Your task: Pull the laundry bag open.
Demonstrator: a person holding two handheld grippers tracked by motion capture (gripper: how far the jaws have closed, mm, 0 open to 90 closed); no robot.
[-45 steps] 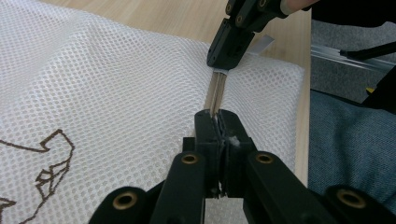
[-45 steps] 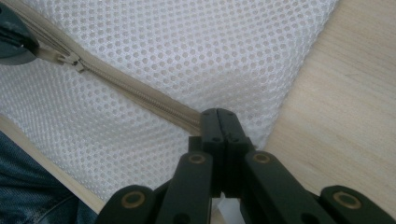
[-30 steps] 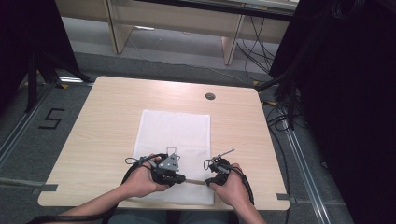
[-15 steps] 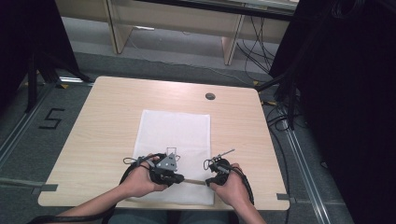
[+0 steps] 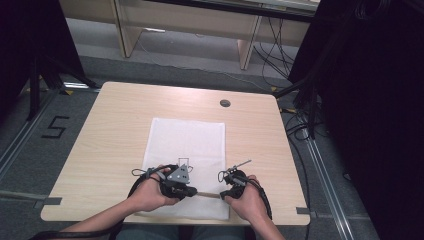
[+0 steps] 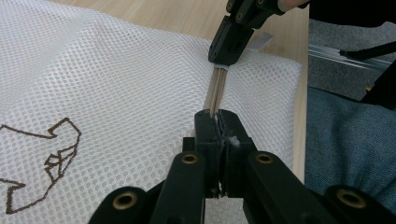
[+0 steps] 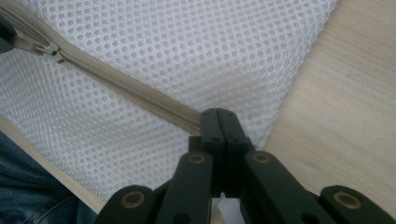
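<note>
High view — nothing moved since earlier, left tool (image 5: 192, 191) and right tool (image 5: 226, 194) still clamped on zipper (image 5: 209, 194) — mesh bag (image 5: 190, 145) unmoved

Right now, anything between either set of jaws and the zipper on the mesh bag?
Nothing visible. The left gripper and the right gripper are both shut on the beige zipper of the white mesh bag, which lies flat on the table. The stretch between them is bare.

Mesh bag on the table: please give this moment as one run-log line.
left gripper: shut on zipper | right gripper: shut on zipper end | mesh bag: flat on table
</note>
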